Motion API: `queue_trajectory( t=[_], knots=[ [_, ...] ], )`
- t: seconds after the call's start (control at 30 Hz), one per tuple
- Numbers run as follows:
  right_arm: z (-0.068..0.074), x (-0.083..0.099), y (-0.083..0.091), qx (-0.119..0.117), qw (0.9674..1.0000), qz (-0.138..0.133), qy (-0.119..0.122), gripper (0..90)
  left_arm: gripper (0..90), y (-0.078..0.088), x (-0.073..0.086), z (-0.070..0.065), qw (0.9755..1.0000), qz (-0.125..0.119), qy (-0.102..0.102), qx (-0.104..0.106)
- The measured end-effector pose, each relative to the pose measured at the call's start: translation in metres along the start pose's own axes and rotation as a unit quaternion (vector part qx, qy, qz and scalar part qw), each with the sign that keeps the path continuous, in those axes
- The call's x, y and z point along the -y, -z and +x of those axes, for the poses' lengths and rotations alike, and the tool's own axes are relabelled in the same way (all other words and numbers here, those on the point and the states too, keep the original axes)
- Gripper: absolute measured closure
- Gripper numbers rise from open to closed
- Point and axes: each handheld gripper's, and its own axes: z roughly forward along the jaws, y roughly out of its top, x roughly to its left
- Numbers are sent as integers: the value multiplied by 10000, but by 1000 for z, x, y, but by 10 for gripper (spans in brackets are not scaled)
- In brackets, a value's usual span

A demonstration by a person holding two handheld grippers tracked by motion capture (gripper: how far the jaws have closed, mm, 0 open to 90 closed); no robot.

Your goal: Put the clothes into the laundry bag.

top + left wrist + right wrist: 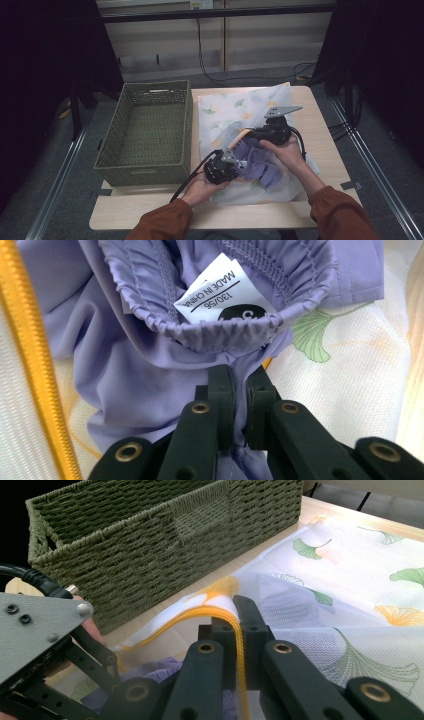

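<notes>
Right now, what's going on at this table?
A person works a purple elastic-waisted garment at the mouth of a white mesh laundry bag with ginkgo-leaf print. The left gripper is shut on the garment, the right gripper on the bag's orange zipper edge. A green woven basket sits alongside.

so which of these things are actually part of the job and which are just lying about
In the job:
- lilac elastic-waisted garment, pinched by left gripper
- white leaf-print mesh laundry bag, its orange zip edge pinched by right gripper

Lying about:
- green woven basket, nothing visible inside
- light wooden table
</notes>
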Motion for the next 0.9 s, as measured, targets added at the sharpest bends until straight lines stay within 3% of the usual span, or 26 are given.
queue_trajectory(
  t=[0.07, 0.1, 0.13, 0.2, 0.23, 0.3, 0.33, 0.43, 0.53, 0.63, 0.73, 0.77, 0.8, 0.83, 0.9],
  knots=[
    [0, 0, 0, 10, 10000, 28, 24, 893, 855, 1, -1, 1, 10000, -52, -3, 2],
    [0, 0, 0, 5, 10000, 27, 34, 893, 855, 0, -1, 0, 9997, -163, 167, -46],
    [0, 0, 1, 17, 10000, 27, 39, 893, 854, 1, -1, 2, 9999, -85, 53, -48],
    [0, 0, 3, 22, 10000, 1, 28, 893, 854, -3, -1, 3, 9991, -295, 285, -81],
    [0, 0, 4, 25, 10000, -12, 18, 893, 854, -1, -2, 5, 9997, -178, 158, -85],
    [0, -1, 5, 22, 10000, -35, 24, 893, 854, -1, -3, 5, 9993, -232, 249, -124],
    [0, -1, 5, 24, 10000, -38, 35, 892, 854, 0, -4, 6, 9997, -167, 150, -121],
    [0, -1, 5, 31, 10000, -48, 24, 892, 854, -1, -4, 8, 9994, -246, 198, -131],
    [1, -2, 5, 33, 10000, -39, 46, 892, 851, -2, -5, 9, 9982, -398, 414, -180],
    [1, -2, 4, 23, 10000, -44, 41, 892, 826, -1, -6, 9, 9984, -392, 391, -150],
    [1, -1, 4, 27, 10000, -44, 31, 892, 747, -5, -6, 5, 9979, -590, 264, 29],
    [1, -1, 4, 31, 10000, -46, 17, 891, 704, -6, -7, 4, 9980, -595, 225, 11],
    [1, -1, 4, 41, 10000, -52, 28, 891, 628, -6, -8, 5, 9989, -449, 101, 30],
    [1, -2, 4, 43, 10000, -52, 38, 891, 559, -8, -8, 2, 9980, -574, 258, 69],
    [1, -2, 3, 30, 10000, -43, 67, 890, 481, -9, -8, 3, 9981, -539, 280, 48]
  ],
)
